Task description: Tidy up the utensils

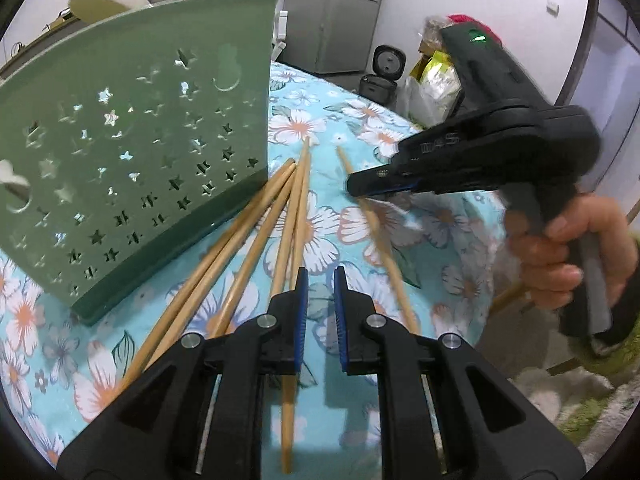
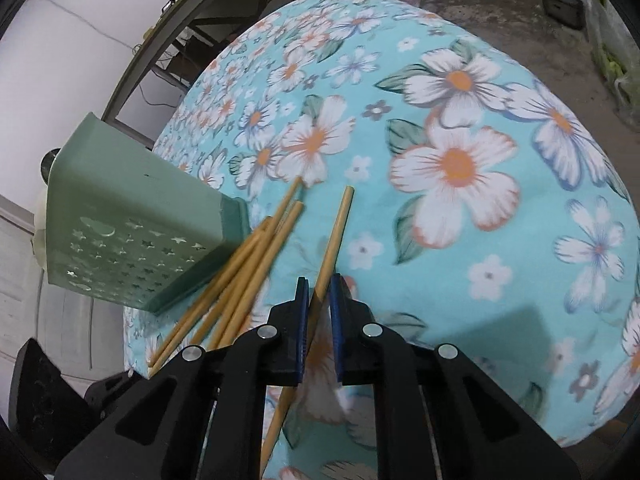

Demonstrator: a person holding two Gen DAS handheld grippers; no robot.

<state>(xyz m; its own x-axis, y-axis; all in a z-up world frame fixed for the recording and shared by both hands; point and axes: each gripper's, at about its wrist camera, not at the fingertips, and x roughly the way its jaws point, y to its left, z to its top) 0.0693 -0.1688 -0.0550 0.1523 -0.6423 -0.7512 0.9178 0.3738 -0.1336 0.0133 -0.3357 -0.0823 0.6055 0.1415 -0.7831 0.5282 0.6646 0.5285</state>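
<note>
clearly these are light, stiff sticks: bamboo chopsticks [image 1: 256,236], thin, smooth and quick to roll on the flowered cloth of the bench [image 2: 480,288]. four of them lie fanned beside the near right corner of the green holder [image 1: 132,152], which stands tilted in both views; the lone chopstick [image 2: 334,240] lies apart to their right. i judge the best hold is across the shaft toward its middle, jaws square to the grain so it neither pivots nor slips.

my right gripper [image 2: 319,292] has its jaws narrowly parted around that lone stick; whether they pinch it yet i cannot tell. my left gripper [image 1: 320,284] hangs over the fan, jaws slightly spread, holding nothing.

only the left view shows my right hand [image 1: 568,256] on its handle; only the right view shows the holder's plain side wall.
</note>
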